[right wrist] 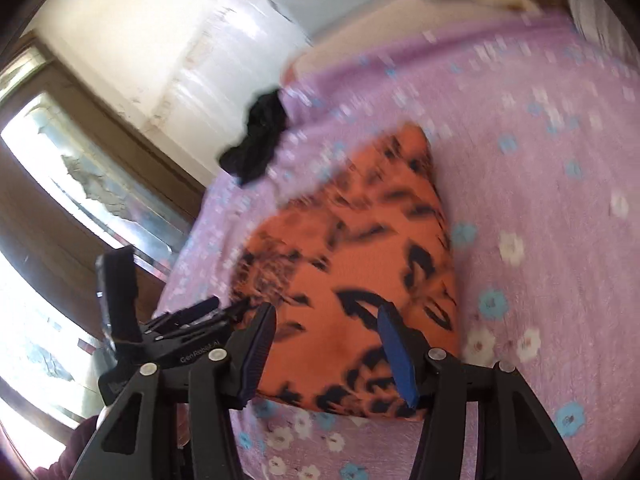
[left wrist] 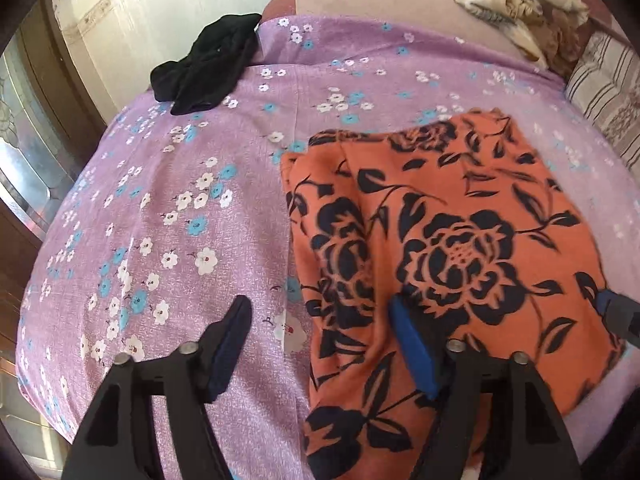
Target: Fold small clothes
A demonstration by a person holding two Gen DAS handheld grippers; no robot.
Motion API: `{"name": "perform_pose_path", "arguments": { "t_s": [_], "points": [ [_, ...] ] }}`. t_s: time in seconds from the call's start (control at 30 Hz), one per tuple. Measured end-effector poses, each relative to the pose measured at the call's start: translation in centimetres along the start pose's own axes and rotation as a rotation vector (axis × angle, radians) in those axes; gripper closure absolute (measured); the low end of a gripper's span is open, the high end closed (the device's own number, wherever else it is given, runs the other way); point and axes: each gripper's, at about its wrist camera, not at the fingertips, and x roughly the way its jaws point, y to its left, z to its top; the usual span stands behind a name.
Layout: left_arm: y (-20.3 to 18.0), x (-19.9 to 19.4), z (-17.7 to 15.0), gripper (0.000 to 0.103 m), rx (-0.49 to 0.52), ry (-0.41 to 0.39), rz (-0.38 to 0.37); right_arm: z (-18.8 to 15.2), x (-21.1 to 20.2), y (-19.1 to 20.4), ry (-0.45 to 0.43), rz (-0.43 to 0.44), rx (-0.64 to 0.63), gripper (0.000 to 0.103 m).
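Observation:
An orange garment (left wrist: 440, 240) with a black rose print lies folded flat on the purple flowered bedsheet (left wrist: 180, 200). My left gripper (left wrist: 320, 316) hovers open over the garment's left edge, one finger above the sheet, the other above the cloth. Nothing is pinched between its pads. The tip of the right gripper (left wrist: 614, 312) shows at the garment's right side. In the blurred right wrist view, the right gripper (right wrist: 326, 320) stands open over the near end of the orange garment (right wrist: 352, 260). The left gripper (right wrist: 168, 332) is beside it at the left.
A crumpled black garment (left wrist: 208, 68) lies at the bed's far left edge, also visible as the black garment (right wrist: 256, 140). A cream patterned blanket (left wrist: 520, 0) and a striped cushion (left wrist: 608, 92) sit at the far right. A window (left wrist: 32, 152) and wall bound the left.

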Motion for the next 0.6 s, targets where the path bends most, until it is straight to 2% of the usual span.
{"name": "perform_pose_path", "arguments": {
  "t_s": [0.03,0.2,0.33,0.5,0.6],
  "points": [
    [0.1,0.0,-0.1,0.021,0.002,-0.014,0.014,0.2,-0.1,0.0,-0.011,0.008,0.002,0.051],
    [0.4,-0.9,0.5,0.022,0.014,0.023,0.024,0.6,-0.8,0.0,-0.012,0.034,0.018,0.051],
    [0.8,-3.2,0.9,0.022,-0.015,0.012,0.047,0.8,-2.7,1.5,-0.105,0.026,-0.063,0.049],
    [0.8,-7.5,1.2,0.021,-0.011,-0.078,0.112,0.6,-5.3,3.6,-0.245,-0.011,-0.172,0.043],
    [0.8,-10.1,1.4,0.021,-0.001,-0.140,0.139,0.5,-6.3,4.4,-0.292,-0.018,-0.212,0.040]
  ]
}}
